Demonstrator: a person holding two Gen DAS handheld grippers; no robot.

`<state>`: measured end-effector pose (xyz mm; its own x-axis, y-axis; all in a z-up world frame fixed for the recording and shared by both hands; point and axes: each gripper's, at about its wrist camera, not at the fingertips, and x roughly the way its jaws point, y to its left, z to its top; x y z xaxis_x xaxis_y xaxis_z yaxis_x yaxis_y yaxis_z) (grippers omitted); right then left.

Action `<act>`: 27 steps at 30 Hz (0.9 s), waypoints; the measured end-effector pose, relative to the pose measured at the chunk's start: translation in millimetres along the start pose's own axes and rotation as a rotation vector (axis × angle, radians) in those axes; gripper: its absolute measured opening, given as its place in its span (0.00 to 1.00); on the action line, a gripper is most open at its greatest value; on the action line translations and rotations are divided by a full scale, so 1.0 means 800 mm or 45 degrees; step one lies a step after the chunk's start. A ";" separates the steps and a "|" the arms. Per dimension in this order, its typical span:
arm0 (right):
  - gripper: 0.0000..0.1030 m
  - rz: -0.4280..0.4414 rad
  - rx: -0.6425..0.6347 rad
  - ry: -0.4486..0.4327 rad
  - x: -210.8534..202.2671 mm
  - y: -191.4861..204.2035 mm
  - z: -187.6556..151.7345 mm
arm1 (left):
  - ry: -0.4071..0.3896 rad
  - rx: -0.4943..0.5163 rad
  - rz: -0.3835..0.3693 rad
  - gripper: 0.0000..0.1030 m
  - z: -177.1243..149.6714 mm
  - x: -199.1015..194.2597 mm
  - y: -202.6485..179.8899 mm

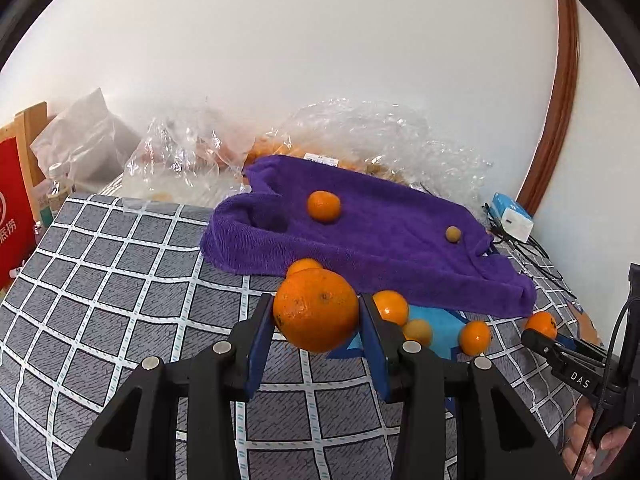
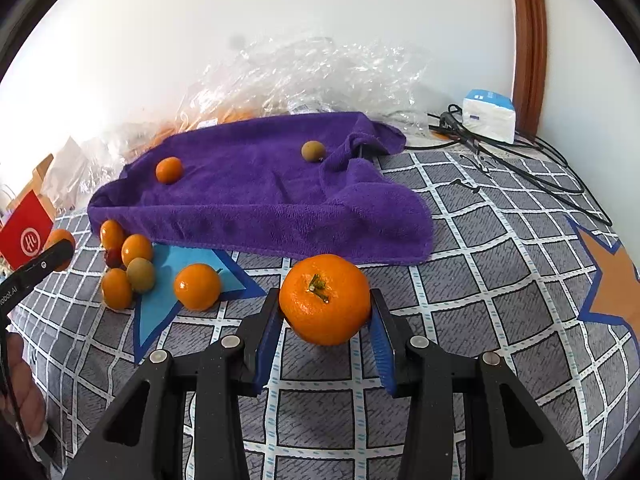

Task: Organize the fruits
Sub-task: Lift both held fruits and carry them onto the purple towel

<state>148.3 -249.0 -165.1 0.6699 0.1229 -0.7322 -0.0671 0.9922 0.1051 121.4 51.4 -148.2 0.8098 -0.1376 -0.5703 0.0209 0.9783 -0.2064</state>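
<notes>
My left gripper [image 1: 316, 312] is shut on an orange [image 1: 316, 310], held above the checked cloth. My right gripper [image 2: 325, 304] is shut on another orange with a green stem [image 2: 325, 299]. A purple towel [image 1: 372, 236] lies at the back, also in the right wrist view [image 2: 256, 192]. On it sit a small orange [image 1: 324, 206] [image 2: 169, 169] and a small brown fruit [image 1: 453, 234] [image 2: 313, 151]. Several small oranges and a brownish fruit [image 2: 141, 275] lie on a blue star patch [image 2: 160, 304] in front of the towel.
Crumpled clear plastic bags [image 1: 360, 136] lie behind the towel against the white wall. A white and blue box [image 2: 488, 114] with black cables [image 2: 520, 160] sits at the back right. A red bag [image 1: 14, 216] stands at the left edge.
</notes>
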 end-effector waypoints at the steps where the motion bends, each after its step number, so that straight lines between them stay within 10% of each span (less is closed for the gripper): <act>1: 0.41 -0.002 0.012 -0.002 0.000 -0.002 0.000 | -0.002 0.000 0.003 0.39 0.000 -0.001 0.000; 27: 0.41 0.012 0.026 -0.145 -0.016 0.010 0.133 | -0.112 0.030 0.039 0.38 0.131 0.000 -0.016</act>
<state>217.7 -245.1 -83.4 0.7489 0.1281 -0.6502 -0.0597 0.9902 0.1264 182.7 54.8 -62.0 0.8586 -0.0943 -0.5039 0.0083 0.9854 -0.1703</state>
